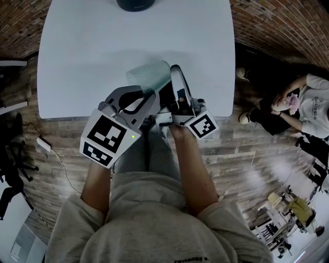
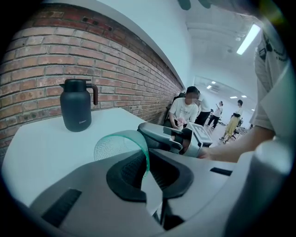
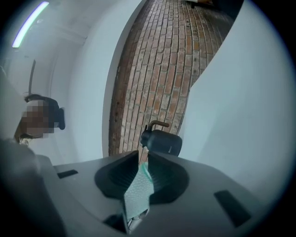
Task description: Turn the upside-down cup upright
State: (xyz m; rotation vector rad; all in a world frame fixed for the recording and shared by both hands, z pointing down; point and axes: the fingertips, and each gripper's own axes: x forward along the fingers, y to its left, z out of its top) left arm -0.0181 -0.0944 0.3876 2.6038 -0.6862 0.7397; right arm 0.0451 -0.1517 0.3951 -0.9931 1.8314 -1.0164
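A translucent green cup (image 1: 149,76) lies tilted on its side over the front edge of the white table (image 1: 87,56), held between both grippers. My left gripper (image 1: 140,100) is shut on the cup's wall; in the left gripper view the thin green rim (image 2: 124,144) runs down between its dark pads (image 2: 127,173). From the right, my right gripper (image 1: 174,88) is shut on the cup's other side. In the right gripper view a strip of textured green wall (image 3: 138,190) is pinched between that gripper's pads (image 3: 164,178). The right gripper's fingers (image 2: 169,139) also show in the left gripper view.
A dark kettle (image 1: 136,4) with a handle stands at the table's far edge, also visible as the kettle (image 2: 77,105) before a brick wall. A seated person (image 1: 308,105) is on the floor side at right. A white adapter with cable (image 1: 43,145) lies on the floor at left.
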